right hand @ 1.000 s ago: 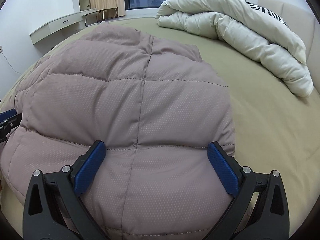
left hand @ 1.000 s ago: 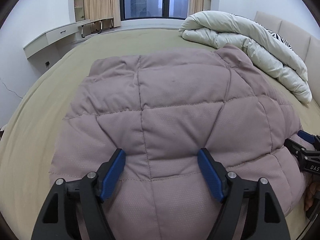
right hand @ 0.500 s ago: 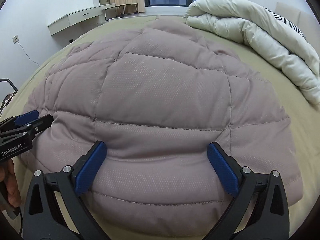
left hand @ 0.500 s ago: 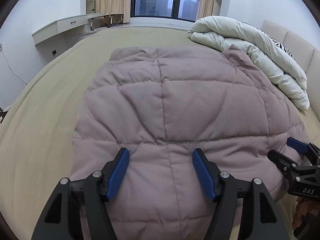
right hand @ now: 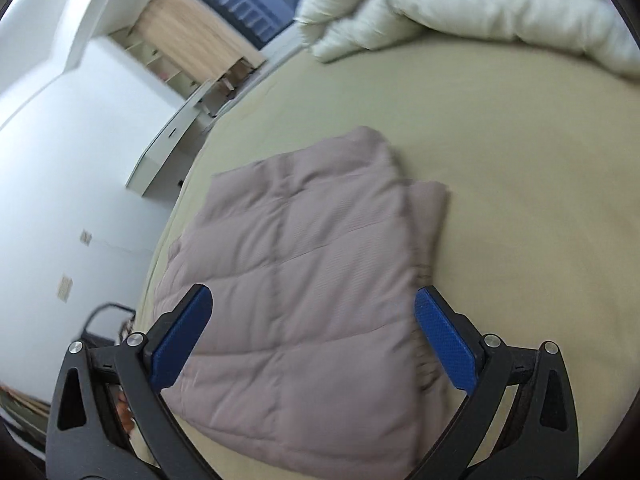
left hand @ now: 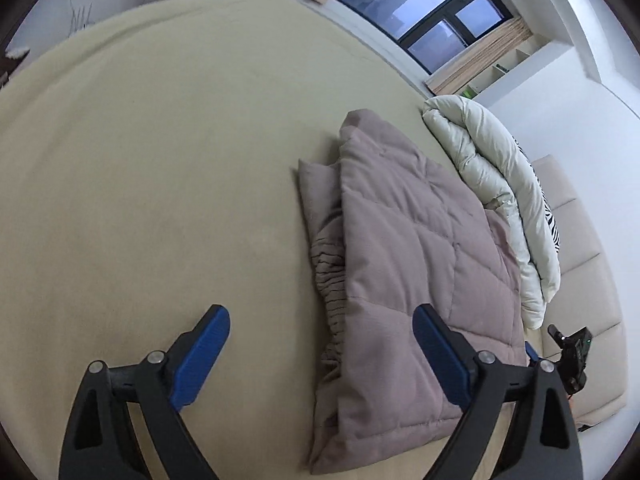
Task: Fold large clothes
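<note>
A: A bedroom is shown, with a dark window point(left hand: 424, 8) framed by tan curtains and a wide bed point(left hand: 160, 160) covered in a beige sheet. What is lying on it?

B: A white duvet point(left hand: 492, 184) is bunched toward the headboard, and beside it a mauve quilted jacket point(left hand: 404, 280) is laid near the bed's edge. It is seen folded into a thick rectangular bundle, with stitched puffy panels on top and a gathered, elastic-looking hem exposed along one side.

A: How would it be expected to handle?

B: It is judged to be light but bulky, soft and springy, so the layers would likely puff open if they are not pressed flat. The shell looks smooth and may slide. A stitched seam or the bundle's edge, where several layers can be pinched together, is probably the best place to be gripped.

A: And the tongs?

B: The left tongs point(left hand: 322, 364) are spread wide, the jaws having just been opening, with one blue pad over bare sheet and the other over the jacket's edge; nothing is pinched. The right tongs point(right hand: 314, 340) are likewise released, poised above the jacket without anything being held.
</note>
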Demonstrator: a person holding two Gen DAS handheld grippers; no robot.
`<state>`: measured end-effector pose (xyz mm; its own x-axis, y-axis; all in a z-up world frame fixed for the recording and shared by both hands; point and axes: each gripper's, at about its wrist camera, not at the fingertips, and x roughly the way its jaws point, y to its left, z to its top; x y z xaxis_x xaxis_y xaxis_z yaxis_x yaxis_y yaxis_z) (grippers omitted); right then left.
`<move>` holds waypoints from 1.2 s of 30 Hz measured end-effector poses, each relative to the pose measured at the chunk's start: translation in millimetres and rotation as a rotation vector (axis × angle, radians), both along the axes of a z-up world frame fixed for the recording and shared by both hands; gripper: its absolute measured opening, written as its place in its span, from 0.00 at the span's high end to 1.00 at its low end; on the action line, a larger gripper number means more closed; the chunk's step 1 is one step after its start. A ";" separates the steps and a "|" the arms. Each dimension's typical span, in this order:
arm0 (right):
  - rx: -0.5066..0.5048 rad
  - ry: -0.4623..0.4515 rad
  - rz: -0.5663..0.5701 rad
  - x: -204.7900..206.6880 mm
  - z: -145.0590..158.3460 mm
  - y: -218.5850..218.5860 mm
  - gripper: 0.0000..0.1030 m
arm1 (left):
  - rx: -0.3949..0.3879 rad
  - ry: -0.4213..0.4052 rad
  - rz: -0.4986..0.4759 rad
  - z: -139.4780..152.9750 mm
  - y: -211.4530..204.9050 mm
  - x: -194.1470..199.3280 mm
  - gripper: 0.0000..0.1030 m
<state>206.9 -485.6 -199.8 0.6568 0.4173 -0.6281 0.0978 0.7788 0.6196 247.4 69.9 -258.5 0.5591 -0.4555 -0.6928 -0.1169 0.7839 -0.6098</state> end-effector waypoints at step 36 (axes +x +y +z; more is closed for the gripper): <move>-0.001 0.155 0.324 132.5 -57.4 51.0 0.46 | -0.181 0.083 -0.216 5.8 -49.1 81.6 0.70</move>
